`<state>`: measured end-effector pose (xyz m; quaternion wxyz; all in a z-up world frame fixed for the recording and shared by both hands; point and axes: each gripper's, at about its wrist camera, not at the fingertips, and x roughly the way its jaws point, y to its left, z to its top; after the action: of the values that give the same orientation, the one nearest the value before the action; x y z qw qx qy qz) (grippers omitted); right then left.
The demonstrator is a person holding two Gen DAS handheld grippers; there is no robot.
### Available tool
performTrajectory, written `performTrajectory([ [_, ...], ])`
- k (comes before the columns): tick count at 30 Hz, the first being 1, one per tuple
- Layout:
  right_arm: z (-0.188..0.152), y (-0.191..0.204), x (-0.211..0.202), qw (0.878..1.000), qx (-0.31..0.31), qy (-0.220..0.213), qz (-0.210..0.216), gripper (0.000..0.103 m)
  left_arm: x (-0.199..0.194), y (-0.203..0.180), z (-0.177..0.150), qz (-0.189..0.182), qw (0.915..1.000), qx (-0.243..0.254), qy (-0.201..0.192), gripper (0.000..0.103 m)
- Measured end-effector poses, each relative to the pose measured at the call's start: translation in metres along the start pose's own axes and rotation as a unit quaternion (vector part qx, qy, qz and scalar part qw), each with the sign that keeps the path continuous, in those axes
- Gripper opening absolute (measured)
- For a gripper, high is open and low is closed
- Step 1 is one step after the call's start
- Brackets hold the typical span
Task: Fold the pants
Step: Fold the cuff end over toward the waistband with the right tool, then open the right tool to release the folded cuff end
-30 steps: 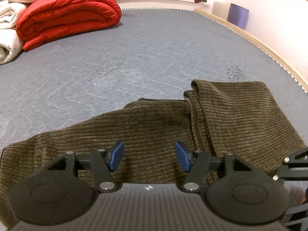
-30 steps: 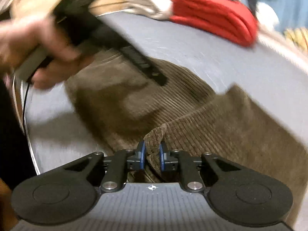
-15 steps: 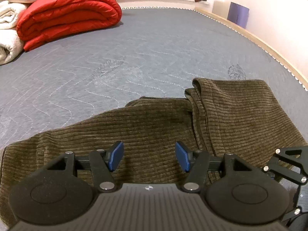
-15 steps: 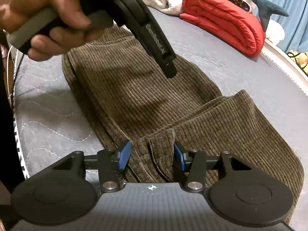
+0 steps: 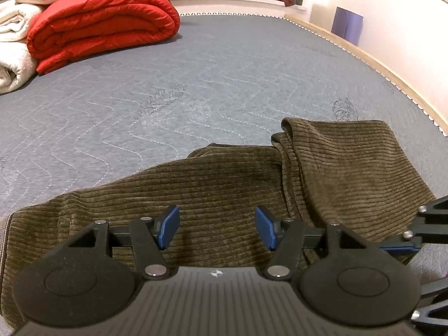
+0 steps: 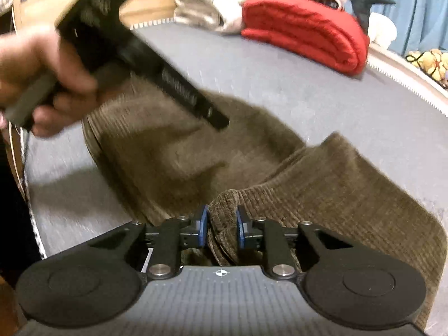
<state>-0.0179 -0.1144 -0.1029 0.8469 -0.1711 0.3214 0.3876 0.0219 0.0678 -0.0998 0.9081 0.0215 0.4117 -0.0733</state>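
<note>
**Right jaws pinch a corduroy fold while the left hangs open**

The left gripper (image 5: 217,231) has its jaws wide apart, holding nothing, hovering low over the olive corduroy pants (image 5: 224,184). The right gripper (image 6: 221,228) has its jaws drawn in on a raised bunch of the same cloth, pads touching it on both sides.

Taking the pants as the landmark: they lie spread on the grey quilted mattress (image 5: 196,70), partly doubled, with a thick folded ridge (image 5: 288,151) right of the left gripper. Well beyond them sits a rolled red quilt (image 5: 103,19).

The step looks like carrying a pinched edge across for a fold. To do it well, the right grip should catch every layer before lifting; the open left gripper would best take a matching edge, so the cloth travels level and lands square instead of dragging the lower layer.
</note>
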Motion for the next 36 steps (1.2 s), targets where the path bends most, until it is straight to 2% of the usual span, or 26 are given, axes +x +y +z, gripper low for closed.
performTrajectory([
  [3,0.001,0.004,-0.013,1.0,-0.013,-0.021,0.014,0.019,-0.001,0.001,0.0,0.0,1.0,-0.002,0.0,0.065],
  [6,-0.005,0.014,-0.015,0.998,-0.032,-0.018,0.045,0.014,0.0,-0.001,0.001,-0.001,1.0,0.0,0.001,0.065],
  [11,-0.02,0.032,0.004,0.995,-0.09,0.026,0.021,0.017,0.0,-0.002,0.002,-0.003,1.0,0.004,0.002,0.065],
  [12,-0.019,0.031,0.003,0.996,-0.087,0.026,0.023,0.02,0.0,-0.002,0.002,-0.003,1.0,0.004,0.002,0.065],
  [14,-0.012,0.023,-0.002,0.998,-0.054,0.02,0.03,0.024,-0.001,-0.001,0.001,-0.002,1.0,0.003,0.002,0.065],
  [15,-0.007,0.017,-0.005,0.999,-0.034,0.013,0.032,0.032,-0.001,0.0,0.0,-0.001,1.0,0.002,0.003,0.065],
  [17,-0.001,0.007,-0.012,0.999,-0.002,-0.006,0.036,0.04,0.0,0.002,0.0,0.0,1.0,0.0,0.004,0.065],
  [21,0.003,-0.008,-0.014,0.997,0.059,-0.022,0.04,0.048,0.0,0.003,0.0,0.001,1.0,-0.001,0.004,0.065],
  [25,0.003,-0.026,-0.015,0.992,0.118,-0.038,0.029,0.05,-0.001,0.002,0.0,-0.001,1.0,0.0,0.002,0.065],
  [30,0.004,-0.045,-0.027,0.981,0.175,-0.079,0.019,0.05,-0.001,0.004,0.001,0.0,1.0,-0.002,0.002,0.065],
  [36,0.003,-0.054,-0.037,0.973,0.199,-0.116,0.007,0.053,-0.005,0.007,0.002,-0.001,1.0,-0.009,-0.003,0.065],
])
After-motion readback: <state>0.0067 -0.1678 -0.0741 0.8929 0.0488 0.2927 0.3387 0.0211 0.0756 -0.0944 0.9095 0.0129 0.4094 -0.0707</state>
